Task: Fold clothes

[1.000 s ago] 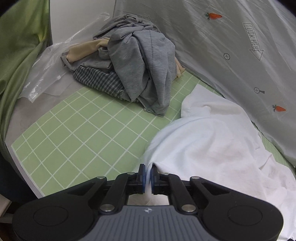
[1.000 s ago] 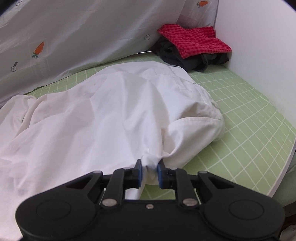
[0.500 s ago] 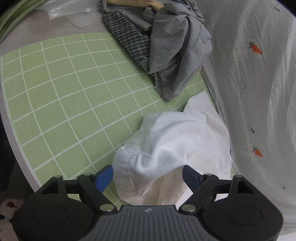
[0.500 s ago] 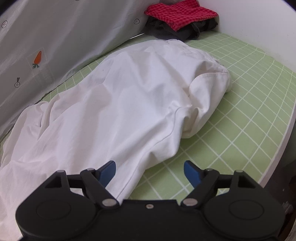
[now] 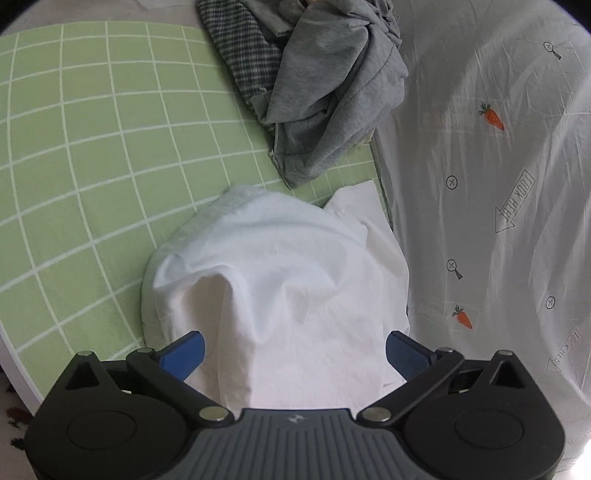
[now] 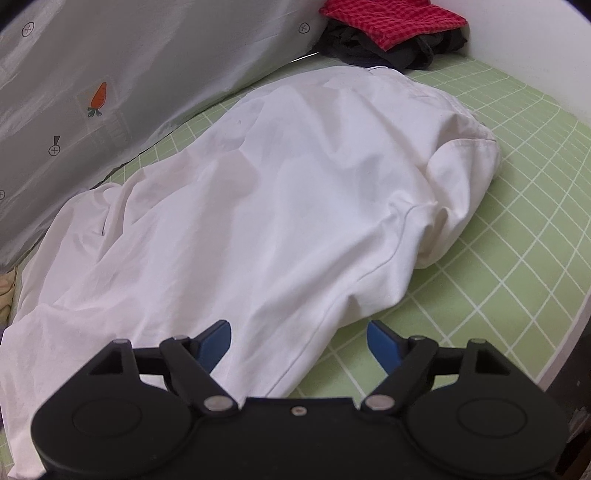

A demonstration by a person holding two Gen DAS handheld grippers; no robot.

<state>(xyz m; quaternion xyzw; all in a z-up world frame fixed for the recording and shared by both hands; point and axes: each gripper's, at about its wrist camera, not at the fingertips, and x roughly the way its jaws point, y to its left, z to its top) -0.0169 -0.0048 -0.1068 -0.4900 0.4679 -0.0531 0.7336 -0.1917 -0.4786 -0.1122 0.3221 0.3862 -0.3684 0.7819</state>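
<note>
- Green gridded mat (image 5: 92,155) carried the white garment (image 5: 280,280) in the left wrist view; the left gripper (image 5: 295,350) hung over it, jaws spread wide, gray clothes (image 5: 332,85) heaped beyond.
- Right wrist view: the right gripper (image 6: 299,341) gaped empty above the garment's near edge, red checked cloth (image 6: 391,18) far behind.

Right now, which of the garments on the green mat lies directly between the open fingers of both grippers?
The white garment, spread wide. The grey garment and red checked cloth sit heaped far behind.
</note>
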